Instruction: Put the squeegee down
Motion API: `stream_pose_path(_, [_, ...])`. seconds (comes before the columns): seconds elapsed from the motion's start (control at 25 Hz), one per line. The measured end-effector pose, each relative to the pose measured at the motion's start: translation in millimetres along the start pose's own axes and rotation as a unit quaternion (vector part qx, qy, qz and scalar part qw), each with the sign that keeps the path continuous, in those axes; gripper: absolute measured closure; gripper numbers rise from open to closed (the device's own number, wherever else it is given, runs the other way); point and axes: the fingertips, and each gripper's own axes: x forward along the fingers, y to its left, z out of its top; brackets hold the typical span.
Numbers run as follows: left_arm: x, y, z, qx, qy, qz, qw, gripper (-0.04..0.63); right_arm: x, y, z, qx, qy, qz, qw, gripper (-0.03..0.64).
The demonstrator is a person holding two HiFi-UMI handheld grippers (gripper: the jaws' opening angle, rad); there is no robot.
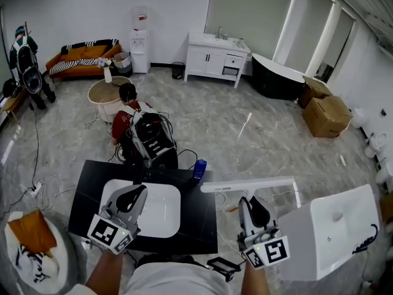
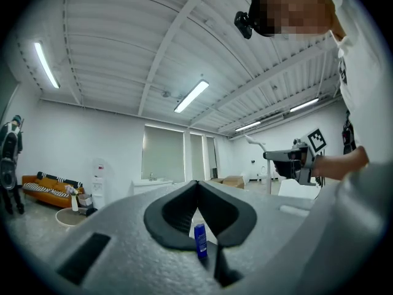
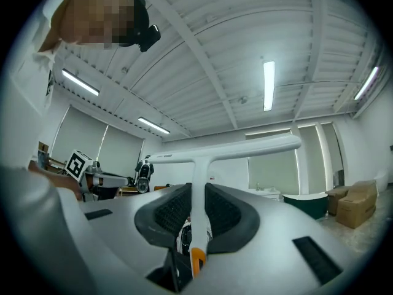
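Squeegee (image 3: 198, 165) upright between right gripper (image 3: 197, 192) fingers (image 3: 226, 212)

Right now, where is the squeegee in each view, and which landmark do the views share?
Head view: squeegee right of centre, in the right gripper.
Left gripper view: squeegee small, centre right.
Right gripper view: squeegee centre, between the jaws.
Shared landmark: white cabinet.

Grey left claw (image 1: 141, 191), grey right claw (image 1: 248, 201), black ribbed pads (image 3: 169, 211), white cubes (image 1: 110, 233) with black square markers, white shirt (image 1: 178, 281)
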Motion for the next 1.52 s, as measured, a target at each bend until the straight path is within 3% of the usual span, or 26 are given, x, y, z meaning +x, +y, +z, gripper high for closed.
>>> stream_pose_path(0.28, [-5.2,-4.9,-0.9,-0.008,-0.011,0.009,0.9999,0.58,-2.5,-3.1,-8.6,-0.008,0.0,-0.009,1.0,0.546])
stream_pose_path(1.52, [4.0,-26.5,-18.7,-0.039,-0.009,-0.045,0.9982,0.58,3.2,7.7,-23.1,0.002,0.006,0.025,1.0,0.546])
